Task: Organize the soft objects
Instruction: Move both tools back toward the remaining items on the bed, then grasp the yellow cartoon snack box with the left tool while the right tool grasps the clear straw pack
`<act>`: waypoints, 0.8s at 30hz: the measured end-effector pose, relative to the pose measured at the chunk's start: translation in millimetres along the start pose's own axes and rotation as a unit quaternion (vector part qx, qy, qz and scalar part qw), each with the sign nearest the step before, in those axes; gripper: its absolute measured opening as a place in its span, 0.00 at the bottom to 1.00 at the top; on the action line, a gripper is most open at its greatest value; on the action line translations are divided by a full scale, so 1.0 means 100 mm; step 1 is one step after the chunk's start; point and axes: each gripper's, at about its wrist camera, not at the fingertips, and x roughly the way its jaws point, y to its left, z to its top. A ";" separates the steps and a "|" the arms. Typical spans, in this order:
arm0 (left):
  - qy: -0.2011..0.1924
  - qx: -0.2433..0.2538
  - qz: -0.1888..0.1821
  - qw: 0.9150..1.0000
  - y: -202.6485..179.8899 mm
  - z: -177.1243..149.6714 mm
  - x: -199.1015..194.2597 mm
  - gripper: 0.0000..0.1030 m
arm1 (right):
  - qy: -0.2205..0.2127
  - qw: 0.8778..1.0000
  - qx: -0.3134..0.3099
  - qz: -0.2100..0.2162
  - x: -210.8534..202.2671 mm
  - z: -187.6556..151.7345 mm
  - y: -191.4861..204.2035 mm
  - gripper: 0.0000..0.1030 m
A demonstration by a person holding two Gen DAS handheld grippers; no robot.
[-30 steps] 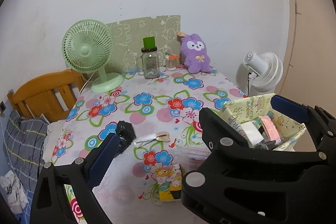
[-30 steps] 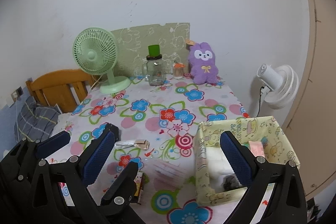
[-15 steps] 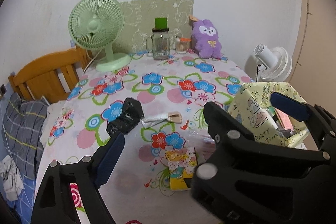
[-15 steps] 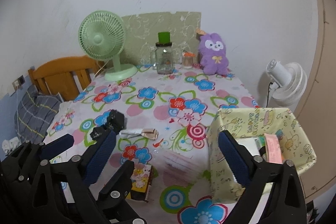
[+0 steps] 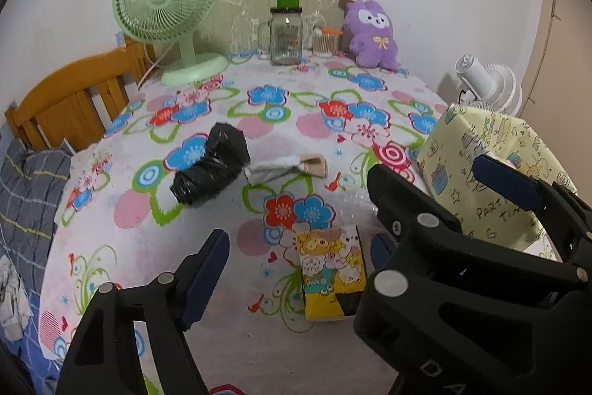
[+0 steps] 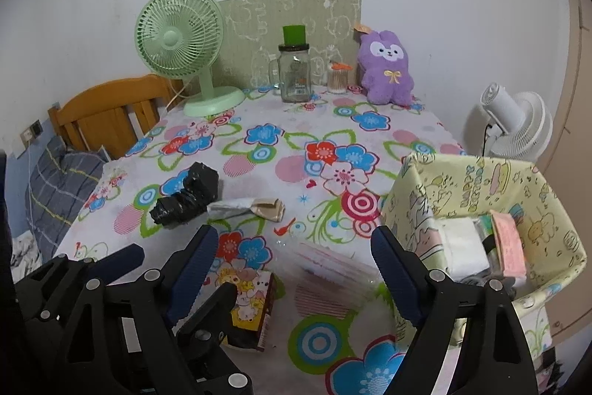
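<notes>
A yellow cartoon tissue pack (image 5: 331, 274) lies near the table's front edge, between the fingers of my open, empty left gripper (image 5: 298, 263); it also shows in the right wrist view (image 6: 249, 302). A black plastic roll (image 5: 211, 169) and a small silver-tan packet (image 5: 286, 167) lie mid-table. A clear pack of pink sheets (image 6: 333, 269) lies between the fingers of my open right gripper (image 6: 296, 260). The yellow patterned storage box (image 6: 481, 195) at the right holds a white pack and a pink pack. A purple plush bunny (image 6: 386, 67) sits at the back.
A green desk fan (image 6: 185, 47), a glass jar with green lid (image 6: 294, 69) and a cotton-swab cup (image 6: 338, 78) stand along the back wall. A wooden bed frame (image 6: 107, 113) is at the left, a white fan (image 6: 514, 124) at the right.
Both grippers have drawn back and tilted down toward the table's front. The tissue pack now lies between the left fingers, and the box has slid to the right in both views.
</notes>
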 end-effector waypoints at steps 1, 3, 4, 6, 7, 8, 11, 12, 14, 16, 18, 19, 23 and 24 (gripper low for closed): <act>0.005 0.000 -0.001 1.000 0.00 -0.02 0.04 0.76 | 0.002 1.000 -0.001 -0.002 0.02 -0.01 0.00 0.83; 0.015 0.000 -0.003 1.000 0.01 -0.05 0.10 0.75 | 0.006 1.000 -0.003 -0.008 0.06 -0.04 0.01 0.81; 0.018 0.000 -0.004 1.000 0.01 -0.06 0.12 0.75 | 0.009 1.000 -0.003 -0.010 0.08 -0.06 0.01 0.81; 0.024 0.000 -0.005 1.000 0.02 -0.08 0.17 0.74 | 0.015 1.000 0.000 -0.012 0.13 -0.11 0.01 0.81; 0.027 0.000 -0.005 1.000 0.02 -0.10 0.20 0.73 | 0.016 1.000 0.001 -0.015 0.14 -0.12 0.00 0.81; 0.030 -0.002 -0.006 1.000 0.03 -0.11 0.21 0.73 | 0.011 1.000 -0.003 -0.024 0.15 -0.14 0.01 0.81; 0.037 -0.009 -0.012 0.999 0.06 -0.13 0.26 0.73 | 0.005 0.999 -0.013 -0.035 0.16 -0.16 0.03 0.81; 0.038 -0.011 -0.013 0.999 0.06 -0.14 0.27 0.73 | 0.004 0.999 -0.015 -0.038 0.17 -0.16 0.04 0.81; 0.041 -0.013 -0.018 0.999 0.07 -0.14 0.28 0.73 | 0.004 0.999 -0.016 -0.040 0.17 -0.16 0.04 0.80; 0.040 -0.012 -0.021 0.999 0.06 -0.14 0.26 0.73 | 0.002 0.999 -0.014 -0.034 0.16 -0.15 0.03 0.72; 0.035 -0.010 -0.024 0.999 0.06 -0.13 0.23 0.73 | 0.007 1.000 -0.005 -0.021 0.15 -0.14 0.02 0.71; 0.035 -0.009 -0.024 0.999 0.06 -0.12 0.23 0.73 | 0.009 1.000 -0.001 -0.017 0.15 -0.14 0.02 0.71; 0.045 -0.002 -0.022 0.999 0.04 -0.15 0.29 0.73 | 0.030 0.999 0.013 -0.012 0.21 -0.18 0.00 0.67; 0.045 0.002 -0.024 0.999 0.02 -0.17 0.30 0.73 | 0.037 0.999 0.016 -0.012 0.23 -0.21 -0.02 0.66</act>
